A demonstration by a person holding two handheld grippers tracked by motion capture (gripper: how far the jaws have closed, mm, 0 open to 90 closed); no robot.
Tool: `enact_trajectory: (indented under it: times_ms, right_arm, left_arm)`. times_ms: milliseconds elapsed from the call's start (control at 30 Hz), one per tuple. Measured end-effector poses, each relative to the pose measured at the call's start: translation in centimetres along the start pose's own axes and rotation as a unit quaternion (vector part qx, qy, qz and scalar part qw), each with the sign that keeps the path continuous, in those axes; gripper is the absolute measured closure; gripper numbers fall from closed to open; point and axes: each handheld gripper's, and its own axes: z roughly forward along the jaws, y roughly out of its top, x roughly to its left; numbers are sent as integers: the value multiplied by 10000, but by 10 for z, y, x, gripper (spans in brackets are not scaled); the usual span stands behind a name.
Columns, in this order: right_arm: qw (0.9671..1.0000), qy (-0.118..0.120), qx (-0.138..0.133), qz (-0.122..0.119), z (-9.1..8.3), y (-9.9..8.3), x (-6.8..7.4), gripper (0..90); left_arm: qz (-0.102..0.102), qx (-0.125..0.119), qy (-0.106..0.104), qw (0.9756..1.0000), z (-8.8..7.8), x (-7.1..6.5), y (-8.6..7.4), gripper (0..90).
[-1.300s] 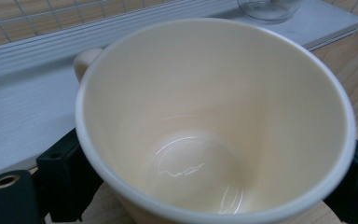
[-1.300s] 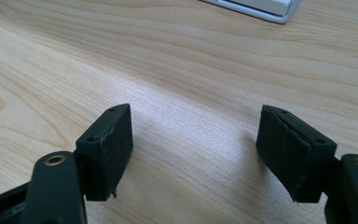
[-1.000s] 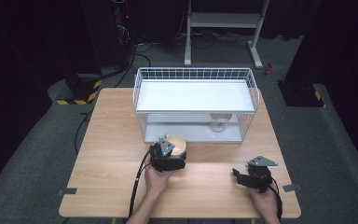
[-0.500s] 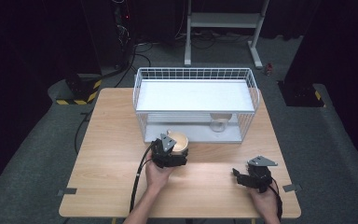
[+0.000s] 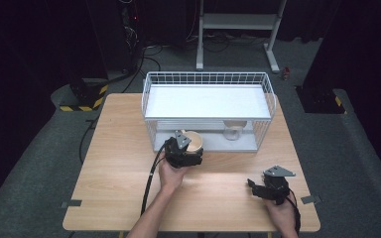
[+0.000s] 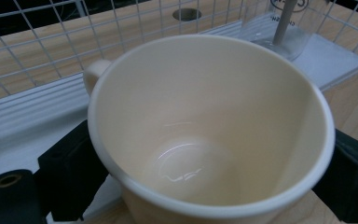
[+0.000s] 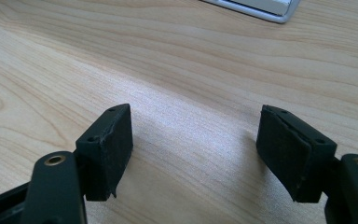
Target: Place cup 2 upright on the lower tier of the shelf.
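Note:
A cream mug [image 5: 194, 142] is held at the open front of a white wire rack [image 5: 206, 79], by its lower shelf. My left gripper [image 5: 188, 150] is shut on the mug. In the left gripper view the mug [image 6: 205, 116] is seen from above, empty, handle at the far left, with a black pad [image 6: 70, 172] pressed on each side. A clear glass [image 5: 234, 130] stands on the rack's lower shelf to the right, and shows again as the glass [image 6: 284, 23] beyond the mug. My right gripper [image 5: 252, 184] rests low near the table's front right, open, its pads [image 7: 107, 149] apart over bare wood.
The rack has a white top shelf [image 5: 207, 101] and stands at the back middle of the wooden table [image 5: 119, 163]. A cable [image 5: 151, 178] trails from the left gripper. The rack's base corner [image 7: 261, 7] lies ahead of the right gripper. Dark floor surrounds the table.
My left gripper has carried the mug away from the person and slightly up, toward the rack's lower shelf. The right gripper has stayed put.

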Motion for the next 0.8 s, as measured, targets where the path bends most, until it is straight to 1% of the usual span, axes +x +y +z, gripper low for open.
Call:
enact_trajectory:
  times_ms: [33,100,200,233,267,300,433,533,667,800]
  right_arm:
    - [10000,5,-9,-24,0,0,0,269]
    - [10000,4,-5,-8,0,0,0,269]
    - [10000,1,1,2,0,0,0,269]
    - [10000,0,0,-1,0,0,0,269]
    - [10000,0,-5,-15,0,0,0,269]
    - [10000,1,0,-1,0,0,0,269]
    - [10000,0,-1,-2,0,0,0,269]
    - [10000,0,-5,-16,0,0,0,269]
    - [10000,0,0,0,0,0,0,269]
    - [10000,3,-4,-6,0,0,0,269]
  left_arm:
    - [-45,-6,-4,10000,1,1,0,93]
    - [-63,30,-3,10000,5,2,1,93]
    - [-30,45,16,10000,8,3,4,93]
    - [12,60,23,10000,9,3,4,93]
    - [0,51,18,10000,10,3,5,93]
    - [39,59,23,10000,11,3,6,93]
    - [-71,4,17,10000,16,7,7,93]
    - [-69,-39,36,10000,18,8,7,93]
    - [6,80,43,10000,22,9,11,92]
    - [11,94,66,9999,25,10,13,90]
